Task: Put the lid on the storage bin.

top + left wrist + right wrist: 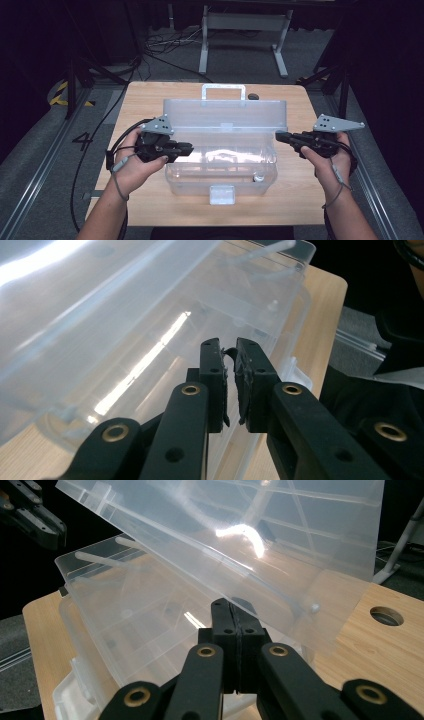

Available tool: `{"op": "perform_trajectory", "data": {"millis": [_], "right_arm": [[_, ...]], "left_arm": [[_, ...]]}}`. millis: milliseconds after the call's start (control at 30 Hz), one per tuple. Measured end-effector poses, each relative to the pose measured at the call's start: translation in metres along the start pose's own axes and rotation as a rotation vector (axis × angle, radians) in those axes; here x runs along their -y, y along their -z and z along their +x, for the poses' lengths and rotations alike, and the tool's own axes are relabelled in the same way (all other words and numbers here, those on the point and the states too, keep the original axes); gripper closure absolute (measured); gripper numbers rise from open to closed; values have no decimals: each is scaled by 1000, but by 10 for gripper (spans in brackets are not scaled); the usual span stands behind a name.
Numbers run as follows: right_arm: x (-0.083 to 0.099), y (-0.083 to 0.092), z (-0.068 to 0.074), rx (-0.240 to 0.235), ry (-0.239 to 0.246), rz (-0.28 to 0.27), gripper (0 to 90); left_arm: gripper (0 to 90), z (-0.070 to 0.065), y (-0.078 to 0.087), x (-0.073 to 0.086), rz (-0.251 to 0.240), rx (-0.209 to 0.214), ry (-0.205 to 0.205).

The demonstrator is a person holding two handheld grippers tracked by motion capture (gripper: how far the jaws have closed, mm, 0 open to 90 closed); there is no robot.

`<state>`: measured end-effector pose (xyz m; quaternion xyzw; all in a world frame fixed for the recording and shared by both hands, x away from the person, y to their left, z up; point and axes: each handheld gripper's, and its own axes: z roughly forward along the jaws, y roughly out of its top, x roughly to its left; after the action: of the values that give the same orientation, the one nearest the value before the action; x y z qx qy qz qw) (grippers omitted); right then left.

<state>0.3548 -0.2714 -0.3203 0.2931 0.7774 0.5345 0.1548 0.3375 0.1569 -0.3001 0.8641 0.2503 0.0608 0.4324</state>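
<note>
- The clear plastic box (220,167) sits mid-desk (295,195), lid (225,114) raised.
- My left gripper (187,148) hovers at its left rim, jaws nearly closed on nothing; right gripper (279,136), jaws clenched empty, nears the lid's right edge.
- Best closed evenly, both ends pushed together.

box (220,172) open, lid (225,114) up blocks rear | table (145,97) L/R edges free

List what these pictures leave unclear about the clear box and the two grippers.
- Clear box, high view: glare and see-through walls blur the small pale thing near its front right corner.
- Left gripper, left gripper view: a narrow gap between the pads; whether the dark scrap at the tips is a held thing or pad lining is unclear.
- Right gripper: its shut jaws hide the box rim behind.
</note>
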Motion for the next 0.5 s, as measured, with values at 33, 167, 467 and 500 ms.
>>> {"op": "perform_trajectory", "data": {"millis": [33,167,467,500], "right_arm": [[1,0,1,-3,-2,1,900],[5,1,2,-3,-4,-11,900],[10,1,4,-10,-11,-17,900],[11,1,4,-14,-10,-13,900]], "left_arm": [[827,1,2,3,-10,-7,11],[834,8,9,14,-53,-34,57],[845,19,15,28,-83,-115,161],[847,20,15,28,-83,-132,166]]}}
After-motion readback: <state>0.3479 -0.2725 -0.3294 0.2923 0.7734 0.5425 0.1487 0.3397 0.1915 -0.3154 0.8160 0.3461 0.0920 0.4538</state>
